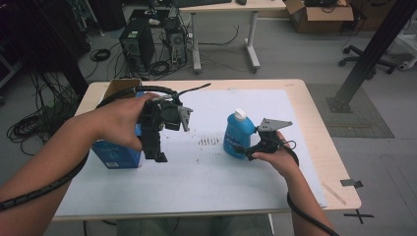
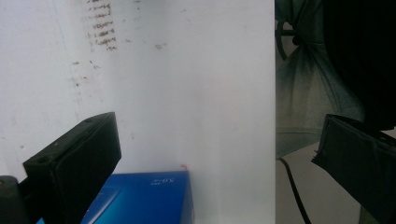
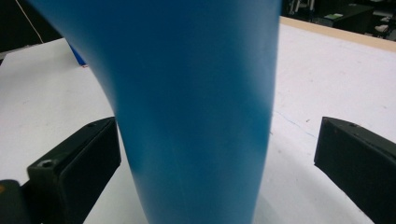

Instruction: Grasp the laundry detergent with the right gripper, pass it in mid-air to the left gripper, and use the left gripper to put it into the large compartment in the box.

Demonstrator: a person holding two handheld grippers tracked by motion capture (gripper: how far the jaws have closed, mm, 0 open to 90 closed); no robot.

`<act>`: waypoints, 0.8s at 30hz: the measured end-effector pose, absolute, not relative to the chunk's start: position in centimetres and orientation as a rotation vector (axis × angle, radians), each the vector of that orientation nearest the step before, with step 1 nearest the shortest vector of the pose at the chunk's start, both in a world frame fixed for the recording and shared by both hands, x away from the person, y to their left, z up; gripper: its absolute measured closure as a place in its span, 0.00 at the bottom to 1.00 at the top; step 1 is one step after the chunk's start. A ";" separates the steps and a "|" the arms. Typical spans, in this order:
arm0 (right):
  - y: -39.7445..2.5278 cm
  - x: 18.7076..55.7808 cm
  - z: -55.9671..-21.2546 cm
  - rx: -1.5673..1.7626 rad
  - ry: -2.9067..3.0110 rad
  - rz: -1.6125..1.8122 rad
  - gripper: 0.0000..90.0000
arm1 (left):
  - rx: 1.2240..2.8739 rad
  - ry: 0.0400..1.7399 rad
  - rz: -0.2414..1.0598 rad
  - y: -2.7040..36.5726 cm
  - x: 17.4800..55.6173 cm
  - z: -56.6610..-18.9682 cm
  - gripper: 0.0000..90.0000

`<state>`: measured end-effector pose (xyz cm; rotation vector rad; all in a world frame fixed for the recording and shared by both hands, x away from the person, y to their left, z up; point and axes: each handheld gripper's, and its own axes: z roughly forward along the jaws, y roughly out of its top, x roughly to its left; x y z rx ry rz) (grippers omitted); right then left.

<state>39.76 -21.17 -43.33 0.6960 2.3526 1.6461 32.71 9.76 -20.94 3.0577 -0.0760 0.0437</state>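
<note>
Table scene, high view and both gripper views. A blue bottle [image 1: 238, 135] with a white cap [image 1: 240, 114] stands upright on the white sheet [image 1: 206, 172] that covers the table [image 1: 314, 123], right of centre. The right gripper [image 1: 244, 150] is at the bottle's near right side, low on its body, held by the right hand [image 1: 276, 158].

In the right gripper view the bottle [image 3: 196, 107] rises between the two black jaws, which stand wide apart: the left jaw lies just beside the bottle's wall (contact cannot be told), while the right jaw is well apart from it, with bare sheet [image 3: 303, 154] between. The bottle is thus bracketed, not clamped.

The left gripper [image 1: 158, 150], in the left hand [image 1: 120, 123], is raised above the left part of the table and points downward, just beside a blue box [image 1: 118, 155] standing near the left edge. In the left gripper view its jaws are wide apart and hold nothing; a corner of the box [image 2: 154, 198] lies below them, and the sheet [image 2: 187, 93] bears faint brown marks [image 2: 100, 28]. Similar marks [image 1: 209, 141] lie between box and bottle.
</note>
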 end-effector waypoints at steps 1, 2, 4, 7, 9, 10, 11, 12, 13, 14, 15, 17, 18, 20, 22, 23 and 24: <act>-21.0 39.7 -43.3 0.703 2.342 1.643 0.00 | 3.056 -0.075 0.043 9.8 32.7 -20.9 0.00; -20.9 39.7 -43.3 0.699 2.342 1.646 0.00 | 3.054 -0.076 0.044 9.8 32.7 -21.0 0.00; -20.7 39.7 -43.3 0.702 2.327 1.650 0.00 | 3.051 -0.077 0.044 9.8 32.7 -21.0 0.00; -20.4 39.6 -43.4 0.700 2.319 1.642 0.00 | 3.054 -0.077 0.044 9.9 32.7 -21.0 0.00; -20.3 39.6 -43.5 0.707 2.306 1.642 0.00 | 3.053 -0.076 0.049 9.9 32.7 -21.1 0.00; -20.3 39.6 -43.5 0.707 2.306 1.642 0.00 | 3.052 -0.070 0.051 10.0 32.7 -21.1 0.00; -20.2 39.6 -43.6 0.716 2.299 1.649 0.00 | 3.052 -0.071 0.055 10.0 32.7 -21.1 0.00; -20.2 39.5 -43.6 0.717 2.296 1.649 0.00 | 3.051 -0.071 0.059 10.0 32.7 -21.1 0.00; -20.2 39.5 -43.6 0.722 2.291 1.649 0.00 | 3.049 -0.073 0.059 10.0 32.7 -21.1 0.00; -20.1 39.5 -43.6 0.726 2.286 1.647 0.00 | 3.049 -0.074 0.059 10.0 32.7 -21.0 0.00; -20.1 39.5 -43.6 0.723 2.285 1.647 0.00 | 3.049 -0.076 0.061 10.1 32.6 -21.0 0.00; -19.9 39.5 -43.6 0.730 2.273 1.648 0.00 | 3.046 -0.067 0.061 10.1 32.6 -21.0 0.00; -19.9 39.5 -43.5 0.728 2.272 1.650 0.01 | 3.046 -0.071 0.066 10.1 32.6 -21.0 0.00; -19.9 39.4 -43.5 0.728 2.268 1.652 0.01 | 3.045 -0.072 0.066 10.1 32.6 -21.0 0.00; -19.8 39.4 -43.5 0.729 2.265 1.650 0.02 | 3.045 -0.075 0.065 10.2 32.5 -21.1 0.00; -19.8 39.4 -43.5 0.730 2.263 1.650 0.02 | 3.045 -0.076 0.066 10.2 32.5 -21.1 0.00; -19.8 39.4 -43.6 0.728 2.258 1.649 0.03 | 3.045 -0.075 0.067 10.2 32.5 -21.1 0.00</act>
